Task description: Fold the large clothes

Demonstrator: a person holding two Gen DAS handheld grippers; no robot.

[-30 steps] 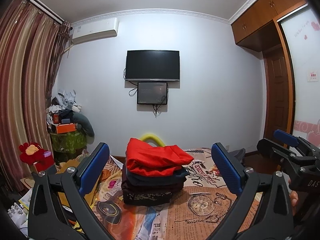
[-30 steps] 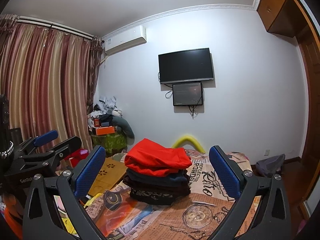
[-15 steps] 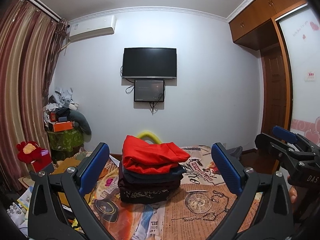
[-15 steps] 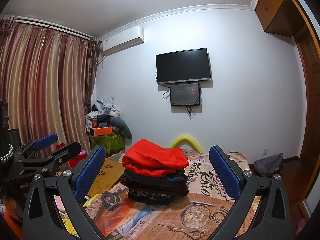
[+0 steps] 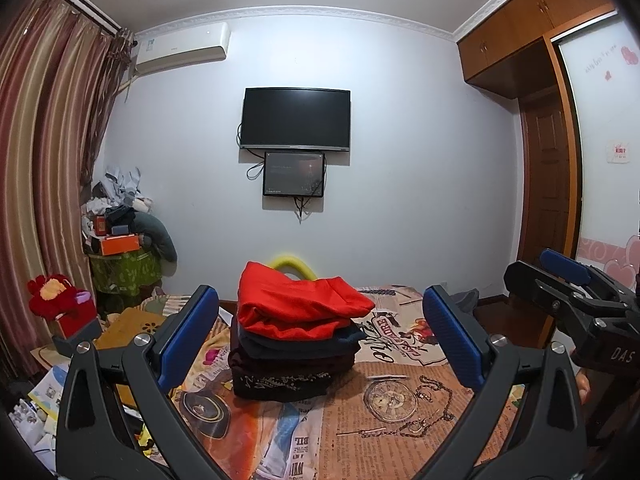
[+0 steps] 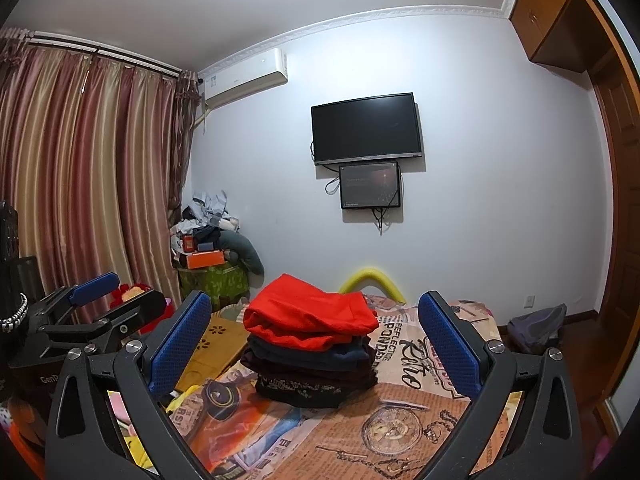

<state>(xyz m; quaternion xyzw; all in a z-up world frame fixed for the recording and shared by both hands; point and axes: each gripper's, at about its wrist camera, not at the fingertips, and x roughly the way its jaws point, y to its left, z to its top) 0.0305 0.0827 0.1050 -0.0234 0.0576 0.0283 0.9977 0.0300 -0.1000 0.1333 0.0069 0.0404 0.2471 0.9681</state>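
My left gripper (image 5: 320, 338) gapes wide and grips nothing. My right gripper (image 6: 314, 336) is spread wide too, also bare. The stack of folded clothes (image 5: 298, 344) sits dead ahead at twelve o'clock on the printed bedspread (image 5: 400, 432), red garment (image 6: 310, 316) on top, apart from both sets of fingers.

Your stack of folded clothes (image 5: 296, 344) hides the bed (image 5: 400, 432) behind it, and the lower garments are probably too dark to tell apart.
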